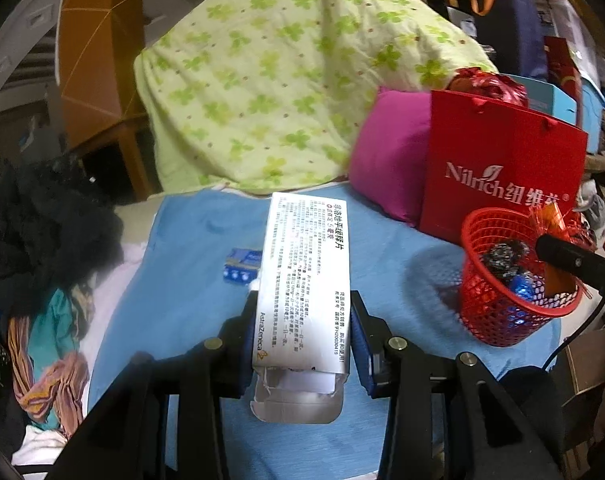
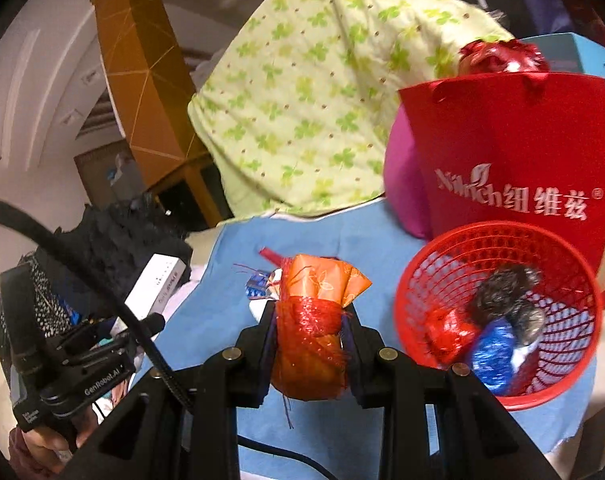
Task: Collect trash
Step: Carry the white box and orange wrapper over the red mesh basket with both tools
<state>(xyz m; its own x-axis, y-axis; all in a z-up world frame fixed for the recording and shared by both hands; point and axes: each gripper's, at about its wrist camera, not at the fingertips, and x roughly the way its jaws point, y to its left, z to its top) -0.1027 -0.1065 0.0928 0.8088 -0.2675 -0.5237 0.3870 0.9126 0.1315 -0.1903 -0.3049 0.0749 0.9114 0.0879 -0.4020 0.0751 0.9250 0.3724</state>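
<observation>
Step in hand: both pieces of trash are lifted off the blue sheet (image 1: pixel 190 288); what seems to remain is carrying each over the red basket (image 2: pixel 498 320) and dropping it in.
Left hand-held gripper (image 1: pixel 302 320): clamped on the white medicine box (image 1: pixel 302 264), pads pressing its two long sides near the torn, open end; most of the box sticks out forward past the fingertips.
Right hand-held gripper (image 2: pixel 310 344): closed tight on an orange wrapper bundled in red mesh (image 2: pixel 314 320), which bulges above and below the pads; loose red threads hang under it.
Basket: stands on the sheet in front of the red paper bag (image 2: pixel 514 152), to the right of both held items, and already holds crumpled foil and a blue wrapper.
Order: the right bundle looks nearer the rim, so I would release it first and clear that hand before bringing the box across (two tools over one small mouth would crowd each other).
Box release: tip the long box end-down over the middle of the basket; laid flat it may bridge the rim and slide off.
Mesh release: open wide and give a small shake, since the threads could snag on a pad.
Left behind: a small blue packet (image 1: pixel 242 266) lies on the sheet beyond the box, probably the next pick.
</observation>
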